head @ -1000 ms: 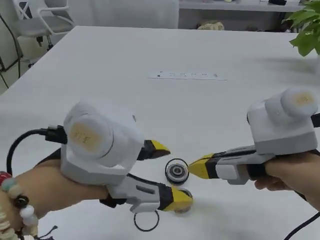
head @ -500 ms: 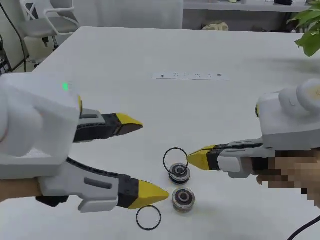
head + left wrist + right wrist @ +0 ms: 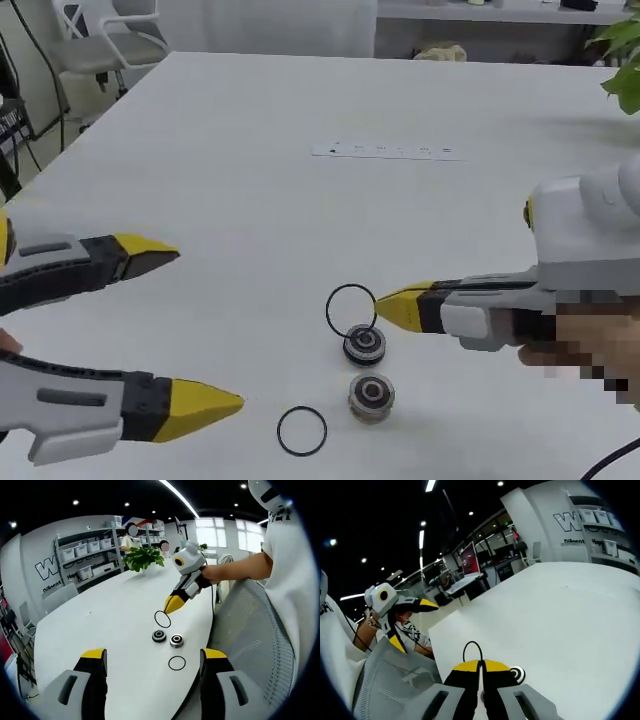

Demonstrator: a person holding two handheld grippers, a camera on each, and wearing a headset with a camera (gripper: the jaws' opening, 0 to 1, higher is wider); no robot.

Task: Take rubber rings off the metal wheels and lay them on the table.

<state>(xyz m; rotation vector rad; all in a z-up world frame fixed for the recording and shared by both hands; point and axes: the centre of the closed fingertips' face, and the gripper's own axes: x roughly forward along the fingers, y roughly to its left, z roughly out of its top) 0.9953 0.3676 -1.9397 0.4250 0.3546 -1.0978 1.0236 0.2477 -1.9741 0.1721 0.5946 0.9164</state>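
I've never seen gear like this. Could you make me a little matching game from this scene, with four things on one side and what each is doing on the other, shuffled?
Things:
1. left gripper
2. right gripper
3. loose rubber ring
4. metal wheels

States:
A. shut, pinching a second rubber ring
B. a pair sitting close together on the table
C. open, holding nothing
D. lying flat by itself, nearest the person

Pairs: 1-C, 2-A, 3-D, 4-B
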